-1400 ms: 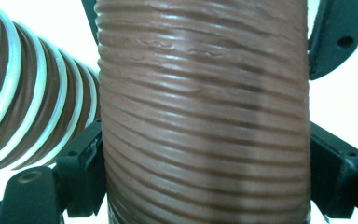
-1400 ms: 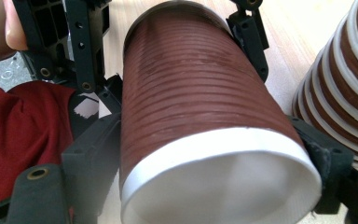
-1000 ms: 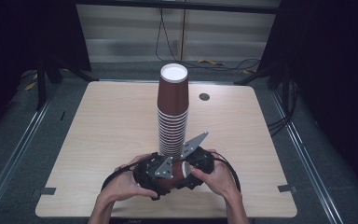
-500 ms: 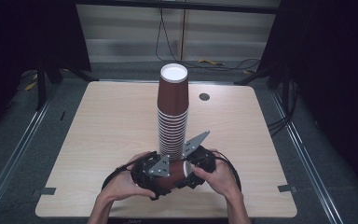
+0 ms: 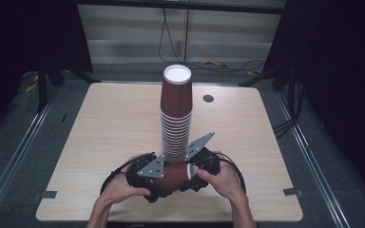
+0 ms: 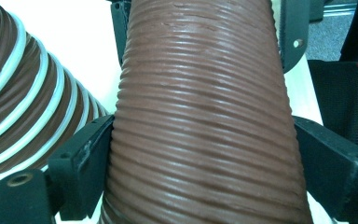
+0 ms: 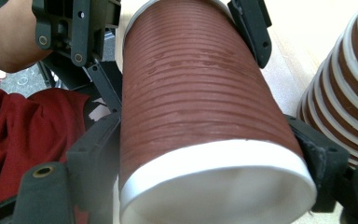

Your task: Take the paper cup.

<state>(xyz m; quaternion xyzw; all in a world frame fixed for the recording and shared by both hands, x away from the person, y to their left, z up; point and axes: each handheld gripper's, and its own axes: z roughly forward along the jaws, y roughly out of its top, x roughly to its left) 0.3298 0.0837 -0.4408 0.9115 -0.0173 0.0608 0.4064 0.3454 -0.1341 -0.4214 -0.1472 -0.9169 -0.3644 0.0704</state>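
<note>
A brown ribbed paper cup with a white rim lies level just above the table's front, between both hands. My left gripper grips its base end; its jaws have just been opening, and they stand against both sides of the cup. My right gripper is shut on the cup near its white rim. Just behind them rises a tall stack of upturned cups, close beside the held cup, seen at the left as the stack and at the right as the stack.
The light wooden table has a dark round grommet at the back right and tape marks at its front corners. Cables lie on the floor behind. A red sleeve is close below the hands.
My left gripper has slid a little to the left along the cup. The right gripper and the stack have stayed put.
</note>
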